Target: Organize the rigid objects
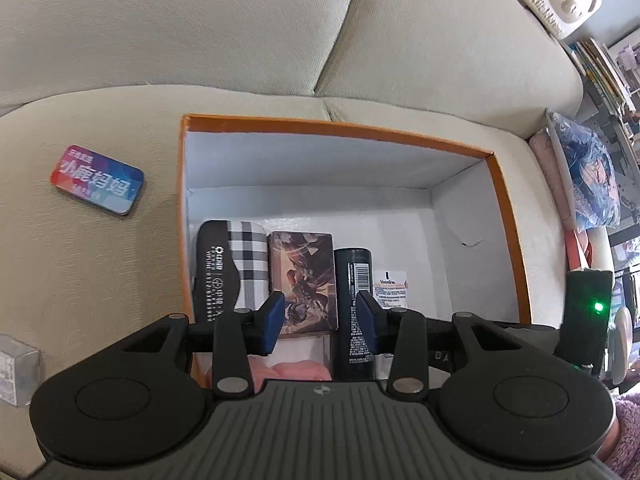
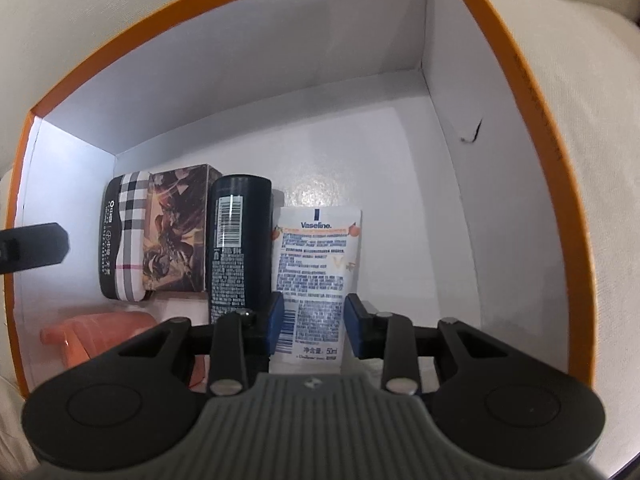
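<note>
Right tool (image 2: 314,320): jaws parted, straddling Vaseline tube (image 2: 318,264), apparently released into row inside orange box (image 2: 532,92). Left tool (image 1: 320,318): half open, empty. Colourful tin (image 1: 97,179) remains on sofa, unsorted.

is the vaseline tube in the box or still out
In: the Vaseline tube lies flat on the orange box floor beside the dark can.

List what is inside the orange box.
Orange box holds a plaid case, picture box, dark can, Vaseline tube and something pink, partly covered by the right tool.
</note>
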{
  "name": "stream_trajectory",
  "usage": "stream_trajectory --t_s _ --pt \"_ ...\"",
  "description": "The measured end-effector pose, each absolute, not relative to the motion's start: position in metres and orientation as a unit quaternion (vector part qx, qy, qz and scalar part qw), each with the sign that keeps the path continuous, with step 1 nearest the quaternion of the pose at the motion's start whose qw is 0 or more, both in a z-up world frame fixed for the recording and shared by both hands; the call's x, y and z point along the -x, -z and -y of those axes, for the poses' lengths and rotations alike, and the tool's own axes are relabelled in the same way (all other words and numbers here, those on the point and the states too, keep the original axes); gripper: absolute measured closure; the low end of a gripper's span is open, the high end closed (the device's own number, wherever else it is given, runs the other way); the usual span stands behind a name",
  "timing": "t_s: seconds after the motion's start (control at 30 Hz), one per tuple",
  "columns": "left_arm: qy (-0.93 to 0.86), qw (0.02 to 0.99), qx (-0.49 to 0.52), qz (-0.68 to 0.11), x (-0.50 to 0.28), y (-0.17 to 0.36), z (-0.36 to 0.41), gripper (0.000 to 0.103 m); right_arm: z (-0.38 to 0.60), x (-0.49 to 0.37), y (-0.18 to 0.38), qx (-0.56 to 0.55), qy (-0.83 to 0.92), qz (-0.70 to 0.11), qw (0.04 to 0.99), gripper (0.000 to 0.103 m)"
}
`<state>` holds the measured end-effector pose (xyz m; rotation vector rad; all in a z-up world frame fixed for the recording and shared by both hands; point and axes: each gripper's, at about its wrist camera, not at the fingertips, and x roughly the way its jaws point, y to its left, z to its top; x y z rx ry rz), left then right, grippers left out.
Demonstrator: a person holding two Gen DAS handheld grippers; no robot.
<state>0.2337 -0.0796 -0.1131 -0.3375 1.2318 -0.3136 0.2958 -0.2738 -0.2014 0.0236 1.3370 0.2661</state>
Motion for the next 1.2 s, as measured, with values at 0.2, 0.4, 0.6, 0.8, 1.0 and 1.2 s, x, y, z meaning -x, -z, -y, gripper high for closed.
stream_trajectory --t_s 0.2,0.4,0.6,0.8,1.0,1.2 --pt "0.133 0.804 0.174 -0.553 -0.223 0.102 0.059 0.056 0.257 -0.284 0.174 0.004 -0.183 -0.570 0.801 0.068" --pt "0.101 0.820 0.202 -0.526 -0.213 0.089 0.027 0.056 0.231 -0.281 0.169 0.038 -0.254 -0.570 0.781 0.078" --pt "0.073 0.820 0.218 -0.524 -0.213 0.095 0.002 0.056 0.208 -0.291 0.167 0.070 -0.266 -0.571 0.774 0.076" --pt "0.070 0.811 0.228 -0.534 -0.216 0.108 -0.008 0.056 0.176 -0.305 0.173 0.115 -0.293 -0.561 0.765 0.051" --pt "0.065 0.805 0.238 -0.539 -0.222 0.120 -0.017 0.056 0.153 -0.307 0.183 0.232 -0.345 -0.559 0.717 0.043" --pt "0.060 0.798 0.247 -0.547 -0.226 0.131 -0.025 0.056 0.141 -0.316 0.194 0.320 -0.413 -0.556 0.647 0.034"
